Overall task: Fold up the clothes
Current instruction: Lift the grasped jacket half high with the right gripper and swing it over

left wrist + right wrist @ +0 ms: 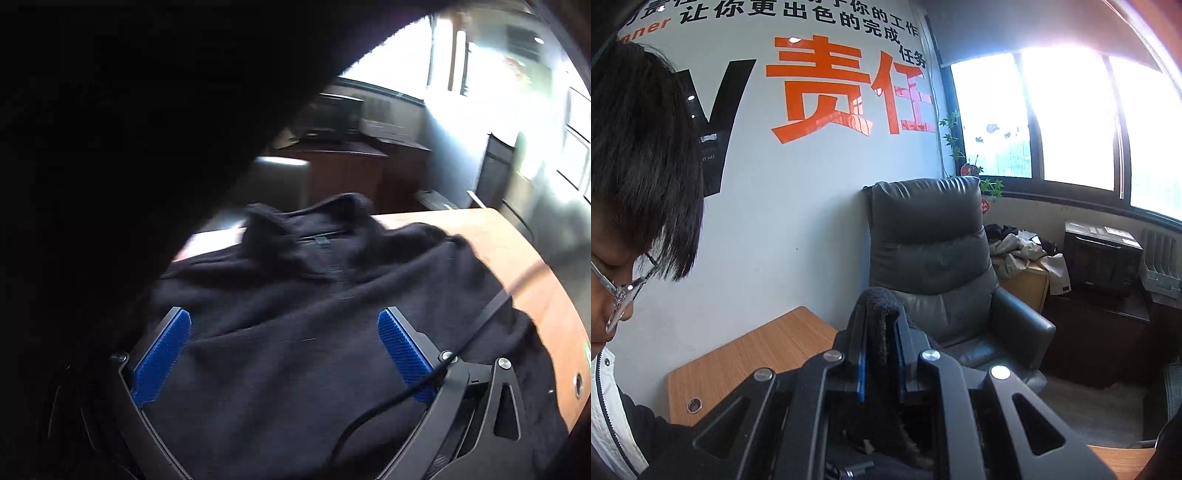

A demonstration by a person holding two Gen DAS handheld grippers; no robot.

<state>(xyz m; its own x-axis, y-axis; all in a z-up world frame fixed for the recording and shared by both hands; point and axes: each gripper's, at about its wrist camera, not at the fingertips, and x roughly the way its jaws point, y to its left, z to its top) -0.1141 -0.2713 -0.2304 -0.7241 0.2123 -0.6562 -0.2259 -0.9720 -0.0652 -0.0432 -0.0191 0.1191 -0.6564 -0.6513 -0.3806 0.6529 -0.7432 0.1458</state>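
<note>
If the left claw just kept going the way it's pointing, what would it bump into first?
Most likely the black fleece pullover spread on the wooden table. The open left claw points down at its chest, below the zip collar, though the depth is hard to judge.

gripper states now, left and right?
Left gripper: open, above the black fleece jacket, holding nothing.
Right gripper: closed on a fold of black fleece.

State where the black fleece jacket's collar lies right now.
In the left wrist view, the collar sits at the far end of the black fleece jacket, centre frame, beside the wooden table's far edge.
</note>
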